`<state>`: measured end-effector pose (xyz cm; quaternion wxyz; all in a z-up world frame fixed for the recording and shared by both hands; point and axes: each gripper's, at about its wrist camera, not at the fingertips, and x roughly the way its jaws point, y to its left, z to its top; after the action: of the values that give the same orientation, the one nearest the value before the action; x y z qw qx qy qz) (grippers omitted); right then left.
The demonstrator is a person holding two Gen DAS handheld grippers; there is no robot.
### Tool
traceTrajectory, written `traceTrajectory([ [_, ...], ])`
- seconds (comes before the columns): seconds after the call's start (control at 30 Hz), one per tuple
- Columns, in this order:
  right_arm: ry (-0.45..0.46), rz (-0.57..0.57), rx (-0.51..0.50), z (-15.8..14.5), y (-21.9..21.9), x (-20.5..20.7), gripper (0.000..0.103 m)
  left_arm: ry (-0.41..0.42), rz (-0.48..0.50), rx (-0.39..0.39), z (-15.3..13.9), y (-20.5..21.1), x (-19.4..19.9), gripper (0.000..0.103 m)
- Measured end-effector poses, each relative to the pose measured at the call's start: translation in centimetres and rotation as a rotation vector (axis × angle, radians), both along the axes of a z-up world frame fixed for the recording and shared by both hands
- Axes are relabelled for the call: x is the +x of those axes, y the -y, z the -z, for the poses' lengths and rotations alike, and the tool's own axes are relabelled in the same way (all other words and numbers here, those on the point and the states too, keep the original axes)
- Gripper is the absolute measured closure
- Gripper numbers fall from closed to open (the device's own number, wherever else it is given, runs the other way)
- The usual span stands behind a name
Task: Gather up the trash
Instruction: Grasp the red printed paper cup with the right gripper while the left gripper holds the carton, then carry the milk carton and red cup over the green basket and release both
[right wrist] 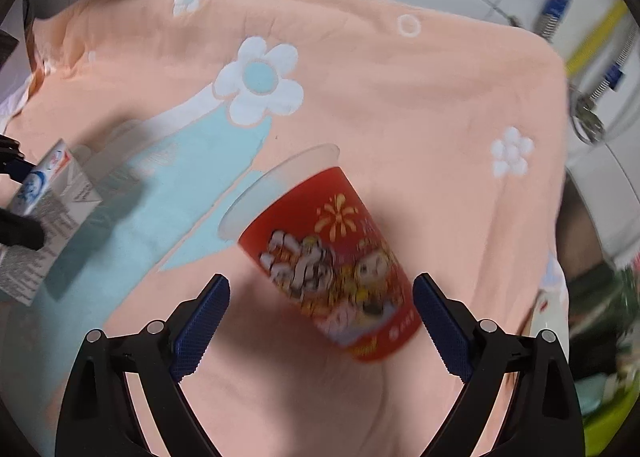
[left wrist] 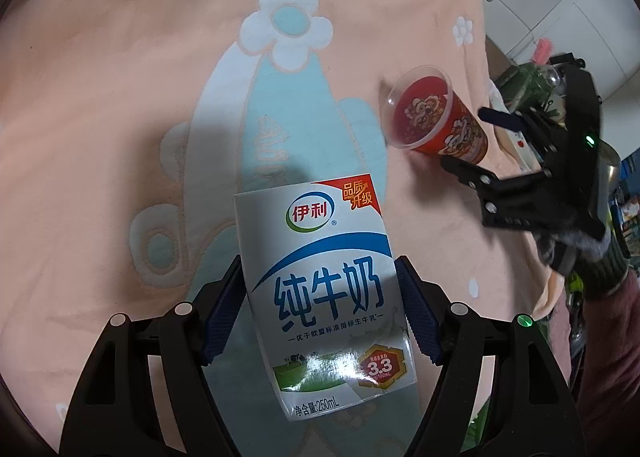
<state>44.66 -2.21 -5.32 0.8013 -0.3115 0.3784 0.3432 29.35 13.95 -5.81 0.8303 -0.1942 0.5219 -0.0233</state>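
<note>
A white and blue milk carton (left wrist: 324, 289) sits between the blue pads of my left gripper (left wrist: 320, 309), which is shut on it above the peach flowered cloth (left wrist: 120, 105). The carton also shows at the left edge of the right wrist view (right wrist: 48, 209). A red plastic cup (right wrist: 324, 257) with a clear rim lies on its side on the cloth. My right gripper (right wrist: 320, 321) is open, its fingers either side of the cup's base, the right pad (right wrist: 440, 329) close to it. The cup (left wrist: 436, 113) and the right gripper (left wrist: 476, 141) also show in the left wrist view.
The cloth covers a table whose right edge (left wrist: 492, 69) drops off to clutter: a green bottle (left wrist: 536, 77) and metal hoses (right wrist: 588, 97) by a white tiled wall. A white bowl-like thing (right wrist: 548, 313) sits at the cloth's right edge.
</note>
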Motion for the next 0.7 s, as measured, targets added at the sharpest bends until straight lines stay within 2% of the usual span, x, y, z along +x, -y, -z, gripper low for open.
traceTrajectory([
  [0.2, 0.007, -0.028, -0.080, 1.6, -2.1, 1.7, 0.013, 0.002, 0.006, 0.005, 0.1, -0.3, -0.3, 0.031],
  [0.37, 0.031, -0.022, -0.108, 2.4, -3.3, 2.1, 0.014, -0.001, 0.006, 0.001, 0.1, -0.3, -0.6, 0.031],
  [0.53, 0.063, 0.011, -0.116, 2.3, -3.5, 1.8, 0.029, 0.005, 0.007, -0.002, -0.1, 0.0, -0.7, 0.031],
  [0.7, 0.039, 0.044, -0.046, 1.3, -2.5, 0.5, 0.033, 0.013, 0.012, -0.002, -0.4, 0.4, -1.4, 0.031],
])
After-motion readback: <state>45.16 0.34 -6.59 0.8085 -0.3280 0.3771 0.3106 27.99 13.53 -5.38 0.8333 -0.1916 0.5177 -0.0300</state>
